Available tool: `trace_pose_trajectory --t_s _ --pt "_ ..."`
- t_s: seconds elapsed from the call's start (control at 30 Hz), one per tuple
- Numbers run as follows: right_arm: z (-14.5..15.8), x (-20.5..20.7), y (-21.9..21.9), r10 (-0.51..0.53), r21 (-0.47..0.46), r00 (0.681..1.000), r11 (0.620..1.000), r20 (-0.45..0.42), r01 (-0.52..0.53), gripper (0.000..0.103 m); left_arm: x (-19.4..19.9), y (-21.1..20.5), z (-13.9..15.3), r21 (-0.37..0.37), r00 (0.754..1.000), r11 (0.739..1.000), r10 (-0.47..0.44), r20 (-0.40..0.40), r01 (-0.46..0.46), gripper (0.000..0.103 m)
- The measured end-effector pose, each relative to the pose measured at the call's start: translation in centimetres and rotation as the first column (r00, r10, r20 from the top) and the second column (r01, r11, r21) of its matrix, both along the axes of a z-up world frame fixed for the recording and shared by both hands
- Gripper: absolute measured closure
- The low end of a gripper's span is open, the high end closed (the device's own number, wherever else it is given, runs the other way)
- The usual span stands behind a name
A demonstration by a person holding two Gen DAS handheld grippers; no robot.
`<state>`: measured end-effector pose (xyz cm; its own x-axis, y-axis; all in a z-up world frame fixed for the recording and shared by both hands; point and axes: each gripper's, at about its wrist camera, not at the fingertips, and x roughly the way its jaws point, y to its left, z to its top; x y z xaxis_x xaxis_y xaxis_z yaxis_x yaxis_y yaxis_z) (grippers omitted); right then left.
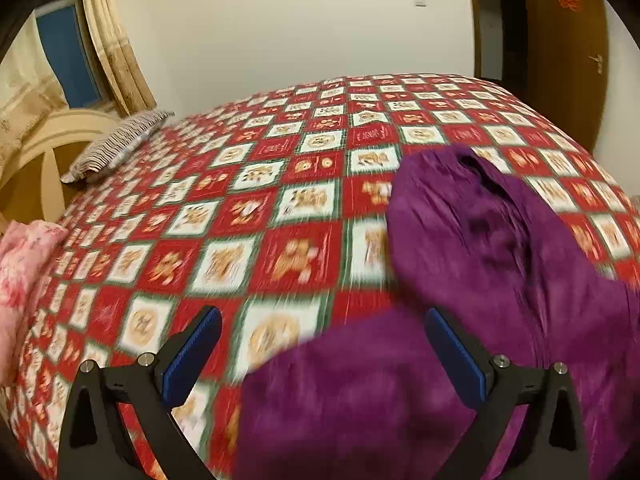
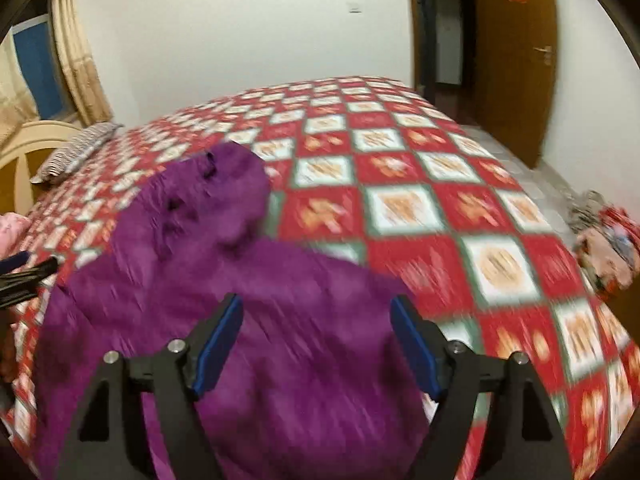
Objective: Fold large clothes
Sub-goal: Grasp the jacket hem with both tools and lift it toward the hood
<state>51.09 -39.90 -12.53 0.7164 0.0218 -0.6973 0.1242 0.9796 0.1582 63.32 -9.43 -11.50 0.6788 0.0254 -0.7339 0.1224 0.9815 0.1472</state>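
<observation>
**Spotter:** Both jaws stand wide apart and grip nothing. Your left gripper [image 1: 322,354] hangs over the bed [image 1: 304,184], its right pad in front of the purple garment's edge, and your right gripper [image 2: 318,344] hangs above the middle of the cloth, not pinching it.

**Operator:** Where does that leave you?

**Spotter:** You're between folds, by my reading. The bed is covered by a red and white checked spread, and the purple garment [image 2: 248,300] lies heaped on its near side, rumpled rather than flat, one rounded end (a hood or a sleeve, maybe; the blur hides which) pointing toward the striped pillow [image 1: 120,146]. A pink cloth [image 1: 24,276] sits at the left edge, well apart.

**Operator:** And next?

**Spotter:** You'll need to find two clean edges, come down on them, and close before you lift.
</observation>
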Motion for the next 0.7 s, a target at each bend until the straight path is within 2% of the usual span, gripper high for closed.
trace_pose_trajectory --t_s 0.07,0.13,0.23,0.37,0.47,0.5,0.53,0.57,0.6,0.63,0.7 --pt "0.2 3.5 0.4 0.027 0.010 1.000 1.000 0.000 -0.027 0.024 3.9 -0.9 -0.4 -0.067 0.999 0.998 0.003 -0.050 -0.006 0.001" --pt "0.1 7.1 0.7 0.046 0.019 0.999 0.999 -0.002 -0.046 0.024 6.5 -1.9 -1.1 -0.070 0.998 0.997 0.021 -0.058 -0.025 0.001" --pt "-0.7 11.6 1.0 0.059 0.047 0.998 0.997 -0.019 -0.058 0.024 10.4 -3.0 -3.0 -0.106 0.993 0.994 0.011 -0.116 -0.024 0.001" --pt "-3.3 17.1 1.3 0.076 0.054 0.993 0.996 -0.087 -0.072 0.024 13.1 -4.3 -5.8 -0.117 0.986 0.993 -0.020 -0.165 0.001 0.001" --pt "-5.7 19.9 1.4 0.089 0.066 0.985 0.995 -0.150 -0.080 0.025 14.0 -4.7 -7.1 -0.132 0.987 0.991 -0.033 -0.157 0.012 0.004" --pt "-6.2 20.4 1.3 0.099 0.074 0.982 0.993 -0.160 -0.088 0.028 14.1 -4.8 -7.3 -0.141 0.988 0.990 -0.049 -0.146 0.028 0.016" --pt "-6.5 20.8 1.4 0.120 0.086 0.980 0.991 -0.160 -0.107 0.038 14.3 -5.1 -7.5 -0.163 0.985 0.985 -0.084 -0.150 0.059 0.045" --pt "-6.7 21.1 1.7 0.149 0.077 0.977 0.987 -0.151 -0.138 0.052 14.3 -5.4 -7.5 -0.186 0.982 0.979 -0.117 -0.147 0.089 0.057" --pt "-6.7 21.2 2.0 0.168 0.068 0.974 0.985 -0.152 -0.159 0.065 14.0 -5.9 -7.2 -0.187 0.981 0.975 -0.147 -0.130 0.121 0.081" --pt "-6.8 21.4 2.2 0.192 0.073 0.968 0.981 -0.162 -0.182 0.093 13.7 -6.6 -6.8 -0.176 0.975 0.971 -0.184 -0.125 0.161 0.100" --pt "-6.0 20.8 2.4 0.201 0.061 0.968 0.979 -0.150 -0.194 0.096 12.7 -7.7 -5.8 -0.121 0.974 0.972 -0.210 -0.081 0.199 0.100"
